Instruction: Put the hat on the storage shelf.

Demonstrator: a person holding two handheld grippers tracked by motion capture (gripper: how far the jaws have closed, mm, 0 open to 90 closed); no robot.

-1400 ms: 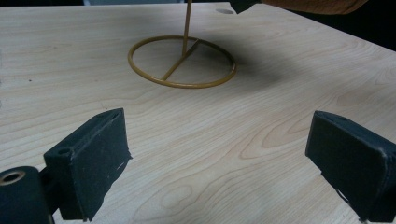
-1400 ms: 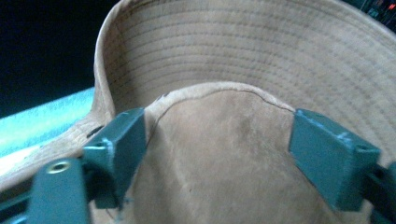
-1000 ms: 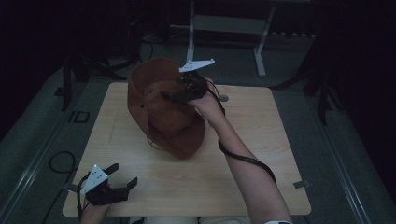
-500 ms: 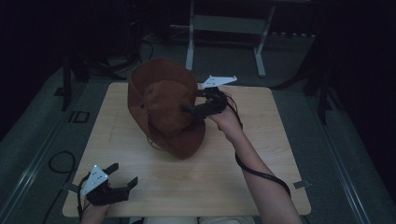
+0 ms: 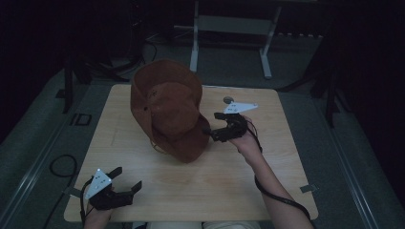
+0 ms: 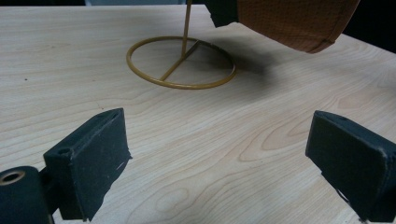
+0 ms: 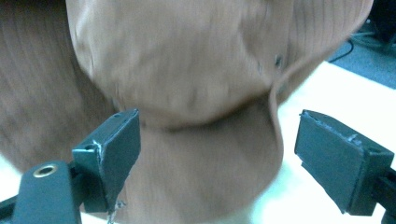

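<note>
Apparently the brown hat (image 5: 169, 112) is already sitting on its gold wire stand (image 6: 181, 63) near the middle of the counter (image 5: 267, 176), tilted, brim hanging low toward the person's side. In the left gripper view the stand's ring base and thin upright post are lying flat on the wood, with the brim edge hanging above them.

Right gripper (image 5: 216, 128) is sitting just beside the hat's right edge, jaws spread apart, nothing between them. In the right gripper view the crown and brim are looming close and blurry in front of the open jaws, so contact is hard to call; looks near, not clamped.

Left gripper (image 5: 125, 182) is resting low at the near left corner of the counter, well apart from the hat, jaws also wide apart and holding nothing.

Judging progress: hanging the hat looks basically done, since it is staying up with no grip on it. What seems left is maybe straightening the tilt, then clearing the right hand away.
</note>
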